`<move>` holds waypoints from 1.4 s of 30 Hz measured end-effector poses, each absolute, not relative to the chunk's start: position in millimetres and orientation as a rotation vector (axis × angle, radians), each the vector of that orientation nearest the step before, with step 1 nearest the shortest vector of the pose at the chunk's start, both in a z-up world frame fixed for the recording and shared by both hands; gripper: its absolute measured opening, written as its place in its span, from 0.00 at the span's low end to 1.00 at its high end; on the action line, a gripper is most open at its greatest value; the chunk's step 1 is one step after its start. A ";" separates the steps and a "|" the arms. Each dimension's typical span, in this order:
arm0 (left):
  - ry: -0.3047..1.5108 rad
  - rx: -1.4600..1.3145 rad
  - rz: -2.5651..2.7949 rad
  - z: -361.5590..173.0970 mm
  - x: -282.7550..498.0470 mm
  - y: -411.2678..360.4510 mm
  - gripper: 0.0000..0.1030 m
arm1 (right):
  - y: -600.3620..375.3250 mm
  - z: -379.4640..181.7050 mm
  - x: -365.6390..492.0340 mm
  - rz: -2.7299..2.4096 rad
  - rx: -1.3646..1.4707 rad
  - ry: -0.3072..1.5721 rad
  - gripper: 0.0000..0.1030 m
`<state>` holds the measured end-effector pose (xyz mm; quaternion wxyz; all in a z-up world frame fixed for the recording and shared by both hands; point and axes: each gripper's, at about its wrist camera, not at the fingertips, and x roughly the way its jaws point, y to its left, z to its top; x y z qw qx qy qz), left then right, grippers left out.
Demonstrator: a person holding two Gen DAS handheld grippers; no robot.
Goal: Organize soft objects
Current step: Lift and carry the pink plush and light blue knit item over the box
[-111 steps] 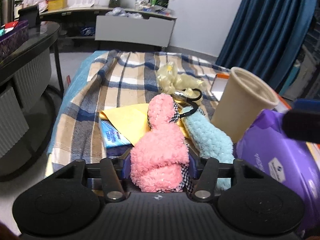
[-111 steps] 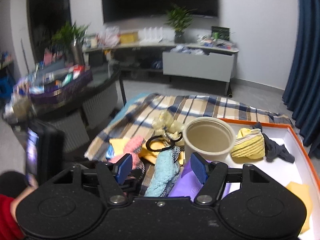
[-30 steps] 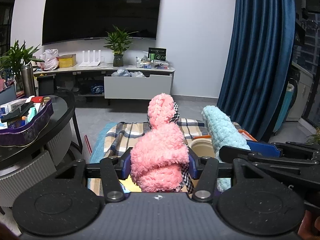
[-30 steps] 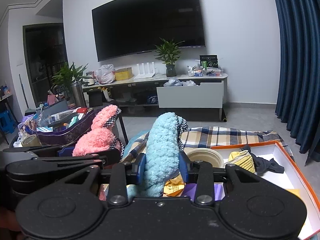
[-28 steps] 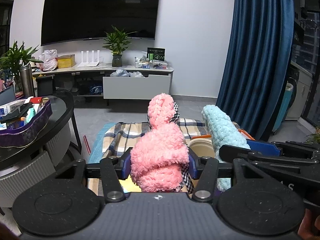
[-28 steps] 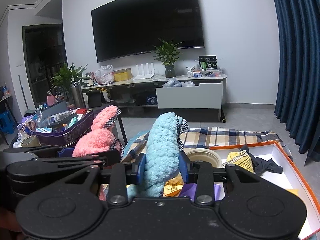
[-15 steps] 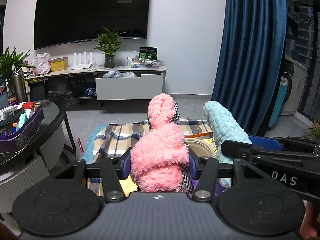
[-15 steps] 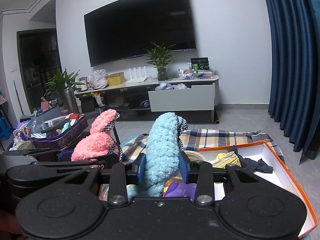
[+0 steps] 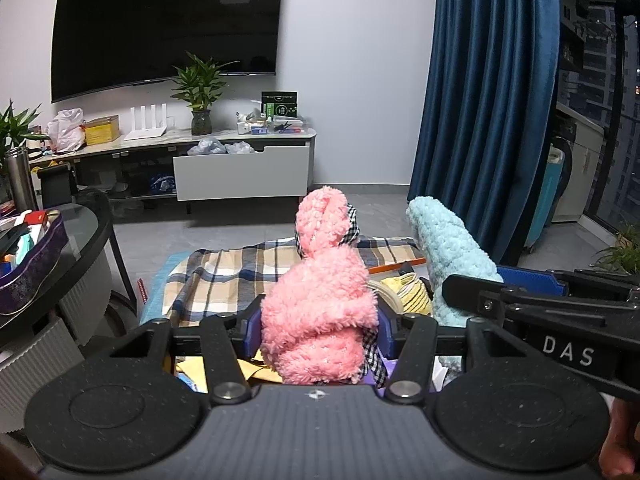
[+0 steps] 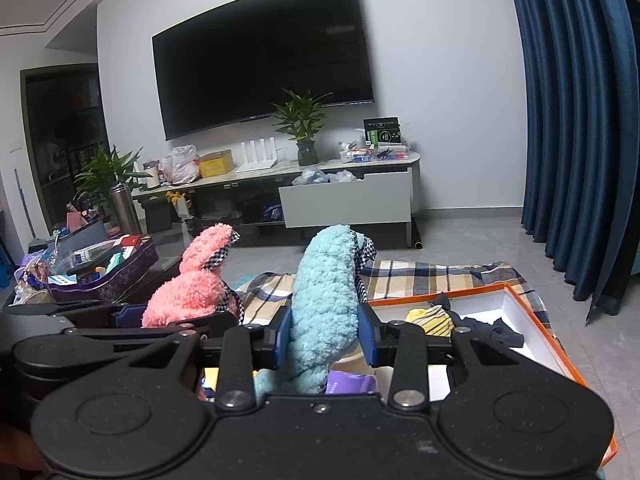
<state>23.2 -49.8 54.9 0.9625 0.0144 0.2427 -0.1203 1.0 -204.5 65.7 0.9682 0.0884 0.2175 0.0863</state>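
Here my left gripper (image 9: 318, 330) pinches the pink fluffy slipper (image 9: 320, 316), toe at twelve o'clock; my right gripper (image 10: 324, 338) clamps the blue fluffy slipper (image 10: 326, 304) likewise. Both hang above the plaid blanket (image 10: 420, 276). At three o'clock lies the orange-rimmed box (image 10: 532, 312), holding a yellow knit piece (image 10: 430, 316) and, perhaps, dark socks (image 10: 492, 330).

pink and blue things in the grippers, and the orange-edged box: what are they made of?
Pink item: fluffy fleece-like plush, checked woven lining at the edge.
Blue item: same looped pile, also check-lined.
Orange-edged box: looks like rigid cardboard, matte white inside; thin straight walls.
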 end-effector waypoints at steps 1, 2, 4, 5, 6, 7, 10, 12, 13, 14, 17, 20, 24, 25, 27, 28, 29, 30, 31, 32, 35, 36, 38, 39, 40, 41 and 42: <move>0.491 0.031 -0.247 54.8 23.4 -51.3 0.52 | -205.9 65.5 0.9 0.172 0.180 0.439 0.42; 0.490 0.032 -0.248 54.5 23.0 -52.3 0.52 | -206.9 65.2 0.9 0.171 0.180 0.439 0.42; 0.491 0.034 -0.254 53.8 23.6 -54.7 0.52 | -210.0 65.2 0.6 0.166 0.183 0.438 0.42; 0.493 0.035 -0.258 53.4 24.2 -55.9 0.52 | -211.1 65.2 0.6 0.164 0.183 0.438 0.42; 0.494 0.036 -0.260 52.6 24.5 -57.4 0.52 | -213.4 64.9 0.6 0.161 0.185 0.438 0.42; 0.494 0.039 -0.262 52.0 24.5 -58.7 0.52 | -214.9 64.9 0.6 0.157 0.185 0.438 0.42; 0.499 0.044 -0.272 50.1 27.0 -60.1 0.52 | -219.3 64.4 0.4 0.148 0.186 0.436 0.42; 0.503 0.047 -0.278 49.4 28.1 -62.7 0.52 | -221.9 63.6 0.6 0.143 0.189 0.437 0.42; 0.503 0.049 -0.280 49.1 28.4 -63.6 0.52 | -223.7 63.2 1.2 0.141 0.190 0.438 0.42; 0.503 0.050 -0.282 49.1 28.4 -65.1 0.52 | -225.0 62.8 0.9 0.138 0.190 0.438 0.42; 0.506 0.053 -0.290 48.3 28.9 -67.3 0.52 | -229.5 62.1 1.5 0.131 0.193 0.439 0.42; 0.507 0.057 -0.298 48.0 30.2 -69.8 0.52 | -233.2 61.6 2.0 0.122 0.194 0.438 0.42; 0.509 0.063 -0.312 46.3 31.7 -74.2 0.52 | -239.6 60.4 2.4 0.111 0.198 0.439 0.42; 0.510 0.064 -0.316 45.8 31.6 -75.5 0.52 | -241.5 60.4 2.7 0.107 0.199 0.439 0.42; 0.512 0.067 -0.321 45.1 32.3 -77.3 0.52 | -245.6 59.4 2.7 0.100 0.203 0.440 0.42; 0.512 0.069 -0.324 44.8 32.5 -78.4 0.52 | -247.3 58.7 2.5 0.097 0.205 0.441 0.42; 0.513 0.071 -0.327 44.5 32.9 -79.8 0.52 | -248.8 58.3 2.5 0.093 0.206 0.441 0.42; 0.514 0.072 -0.329 43.8 33.0 -82.4 0.52 | -250.5 57.8 3.0 0.090 0.207 0.441 0.42; 0.515 0.074 -0.331 42.8 32.6 -83.2 0.52 | -252.3 57.4 3.2 0.087 0.208 0.442 0.42; 0.516 0.075 -0.334 42.6 33.1 -84.4 0.52 | -253.7 56.9 3.1 0.085 0.209 0.443 0.42; 0.519 0.078 -0.343 41.8 34.1 -88.2 0.52 | -257.7 55.1 2.7 0.076 0.212 0.445 0.42; 0.520 0.079 -0.348 41.5 36.1 -87.9 0.52 | -259.6 54.7 2.9 0.073 0.214 0.445 0.42; 0.522 0.082 -0.355 40.6 37.1 -90.7 0.52 | -261.6 54.1 2.9 0.067 0.214 0.446 0.42; 0.523 0.083 -0.359 40.4 37.8 -91.3 0.52 | -262.8 53.8 2.7 0.064 0.215 0.446 0.42; 0.525 0.084 -0.363 40.2 38.6 -92.3 0.52 | -264.9 53.4 3.0 0.060 0.216 0.447 0.42; 0.525 0.086 -0.368 40.0 39.1 -93.6 0.52 | -266.2 53.3 3.3 0.057 0.218 0.447 0.42; 0.526 0.087 -0.373 39.8 40.0 -94.5 0.52 | -267.3 53.6 4.4 0.053 0.219 0.448 0.42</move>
